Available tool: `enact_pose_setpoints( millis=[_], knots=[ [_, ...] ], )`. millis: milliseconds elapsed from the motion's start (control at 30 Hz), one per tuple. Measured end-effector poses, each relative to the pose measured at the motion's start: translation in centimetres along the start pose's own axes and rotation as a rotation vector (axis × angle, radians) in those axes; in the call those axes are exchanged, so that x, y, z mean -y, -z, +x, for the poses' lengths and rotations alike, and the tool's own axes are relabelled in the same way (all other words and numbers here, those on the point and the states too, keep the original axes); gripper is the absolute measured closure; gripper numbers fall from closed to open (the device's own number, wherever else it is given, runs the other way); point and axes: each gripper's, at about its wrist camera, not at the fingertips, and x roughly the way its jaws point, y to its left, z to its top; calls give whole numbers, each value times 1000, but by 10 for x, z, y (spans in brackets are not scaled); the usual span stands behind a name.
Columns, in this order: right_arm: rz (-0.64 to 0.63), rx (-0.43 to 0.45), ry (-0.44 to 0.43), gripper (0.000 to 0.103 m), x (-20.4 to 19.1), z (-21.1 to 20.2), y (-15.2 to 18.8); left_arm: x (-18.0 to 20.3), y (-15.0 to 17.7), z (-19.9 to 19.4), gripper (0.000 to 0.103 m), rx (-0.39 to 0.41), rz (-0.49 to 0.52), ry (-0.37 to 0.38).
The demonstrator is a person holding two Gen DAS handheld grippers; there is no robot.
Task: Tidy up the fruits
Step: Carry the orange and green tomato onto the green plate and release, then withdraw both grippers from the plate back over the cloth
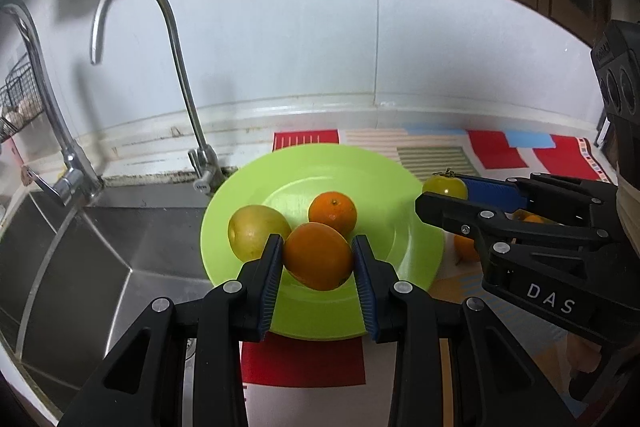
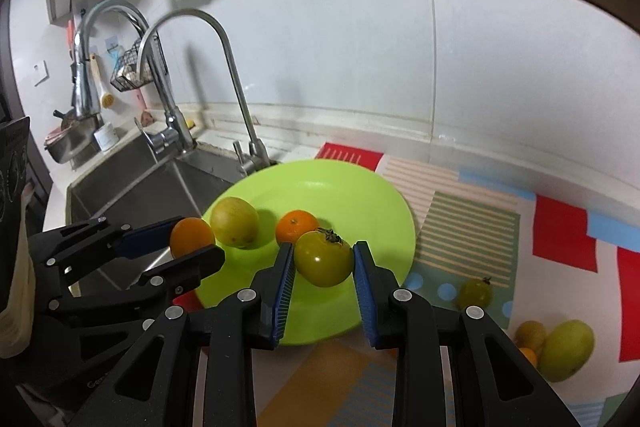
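Both grippers carry fruit over the plate (image 1: 416, 247) at frame centre, probably to gather it there. Left gripper (image 1: 318, 257) clamps an orange (image 1: 318, 255); right gripper (image 2: 324, 259) clamps a tomato (image 2: 323, 259).

Both grippers are matte black plastic, built from angular linkage arms with triangular cut-outs. The left gripper (image 1: 318, 259) shows round silver pivot screws along its arms, and its fingers (image 1: 271, 279) wear ribbed blue pads. Same build on the right gripper (image 2: 324, 259): silver screws, ribbed blue pads. Seen from the left camera, its side carries white letters "DAS".
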Motion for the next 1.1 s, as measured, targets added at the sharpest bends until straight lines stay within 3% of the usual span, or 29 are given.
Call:
enact_pose_setpoints(
  millis=[233,433,533,600,667,800,1100],
  knots=[
    [19,-39,-16,72,8,20,4,-3,3,18,66,-42,-7,-1],
    [30,-27,-4,65,11,14,3,-3,2,8,59,-19,-4,-33],
    [27,-8,19,62,11,2,3,-1,2,-4,53,4,-6,-44],
    [33,9,46,54,12,-10,4,1,2,-12,52,18,-5,-49],
    [38,26,63,52,12,-20,5,2,3,-22,46,36,-13,-55],
    [48,55,102,41,13,-44,8,6,5,-41,43,66,-22,-58],
    [41,117,199,33,12,-101,19,24,10,-86,35,146,6,-58]
  ],
)
